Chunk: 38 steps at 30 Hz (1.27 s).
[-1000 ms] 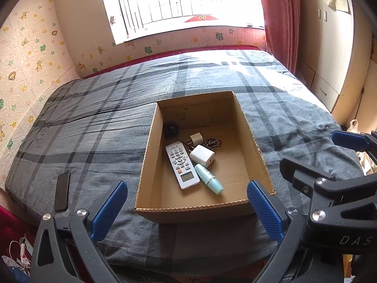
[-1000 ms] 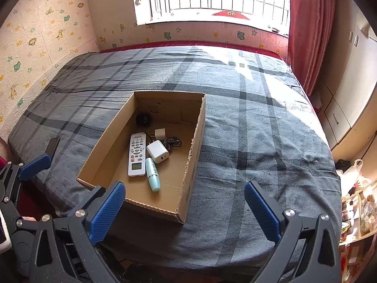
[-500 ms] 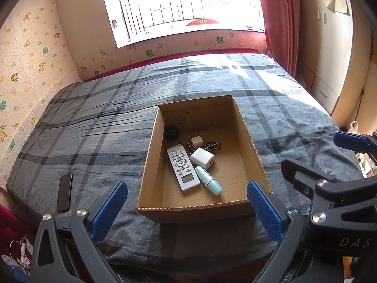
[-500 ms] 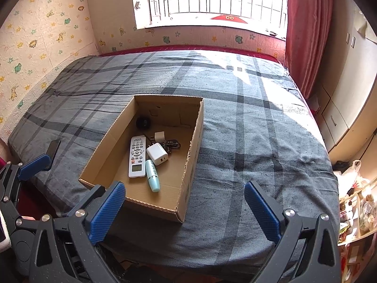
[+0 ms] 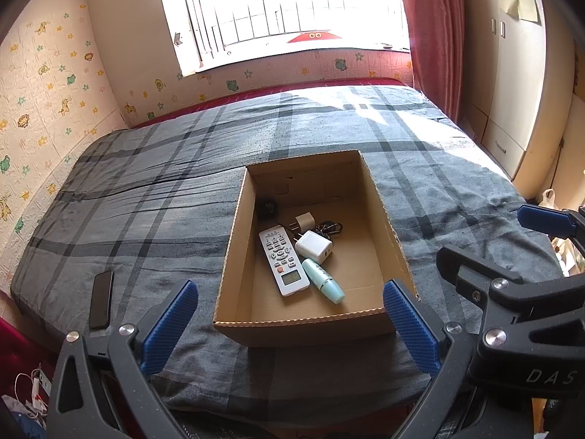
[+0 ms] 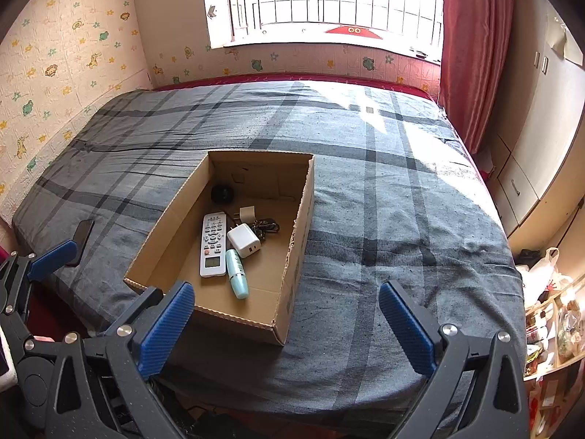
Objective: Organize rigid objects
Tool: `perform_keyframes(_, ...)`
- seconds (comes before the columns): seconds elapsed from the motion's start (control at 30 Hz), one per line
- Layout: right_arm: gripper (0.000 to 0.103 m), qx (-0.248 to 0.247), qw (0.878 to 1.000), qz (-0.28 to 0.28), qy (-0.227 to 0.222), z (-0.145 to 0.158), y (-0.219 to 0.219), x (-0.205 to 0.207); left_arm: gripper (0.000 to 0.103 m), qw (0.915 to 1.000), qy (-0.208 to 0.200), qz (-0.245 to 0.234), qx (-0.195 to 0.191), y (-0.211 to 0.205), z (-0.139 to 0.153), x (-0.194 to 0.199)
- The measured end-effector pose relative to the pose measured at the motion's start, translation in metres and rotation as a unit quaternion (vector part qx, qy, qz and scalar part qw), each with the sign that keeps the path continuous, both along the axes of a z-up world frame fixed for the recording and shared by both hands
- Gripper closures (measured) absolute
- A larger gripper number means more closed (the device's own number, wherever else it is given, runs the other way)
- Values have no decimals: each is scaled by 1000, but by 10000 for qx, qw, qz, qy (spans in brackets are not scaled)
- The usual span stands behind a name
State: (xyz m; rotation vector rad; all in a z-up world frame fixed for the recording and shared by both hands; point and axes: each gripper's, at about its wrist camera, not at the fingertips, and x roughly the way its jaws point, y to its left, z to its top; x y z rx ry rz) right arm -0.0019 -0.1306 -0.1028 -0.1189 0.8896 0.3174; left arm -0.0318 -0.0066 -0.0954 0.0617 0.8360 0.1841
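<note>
An open cardboard box (image 5: 387,219) (image 6: 299,219) sits on the grey plaid bed. Inside lie a white remote (image 5: 283,261) (image 6: 213,244), a white charger block (image 5: 313,246) (image 6: 244,240), a smaller plug (image 5: 304,220) (image 6: 247,214), a mint tube (image 5: 323,281) (image 6: 237,273), a dark cable bundle (image 5: 329,227) (image 6: 267,226) and a small black round thing (image 5: 266,207) (image 6: 222,194). A black phone (image 5: 101,299) (image 6: 82,236) lies on the bed, left of the box. My left gripper (image 5: 290,323) and right gripper (image 6: 287,323) are both open and empty, held off the bed's near edge.
The bed (image 5: 153,201) fills most of both views. A patterned wall is at the left, a window behind, a red curtain (image 6: 471,55) and wardrobe (image 6: 541,117) at the right. Shelves with clutter (image 6: 552,329) stand at the lower right. White cables (image 5: 33,387) lie on the floor, lower left.
Both grippers have drawn back and risen a little from the bed, so the box looks smaller and farther. Both stay open. Nothing in the box has moved.
</note>
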Motion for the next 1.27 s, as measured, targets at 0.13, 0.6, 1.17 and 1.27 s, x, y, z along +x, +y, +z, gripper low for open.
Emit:
perform_keyframes(0.13, 0, 21, 10000, -6, -1, 0, 0, 0, 0, 10000, -9, 8, 11, 0, 0, -1)
perform_keyframes(0.6, 0, -64, 9999, 16, -82, 1, 3, -4, 0, 9999, 33, -64, -100, 1, -3, -1)
perform_keyframes(1.17, 0, -106, 9999, 14, -31, -7, 4, 10, 0, 9994, 111, -242, -204, 4, -13, 17)
perform_keyframes(1.27, 0, -131, 9999, 13, -7, -10, 6, 16, 0, 9993, 137, -265, -202, 5, -16, 22)
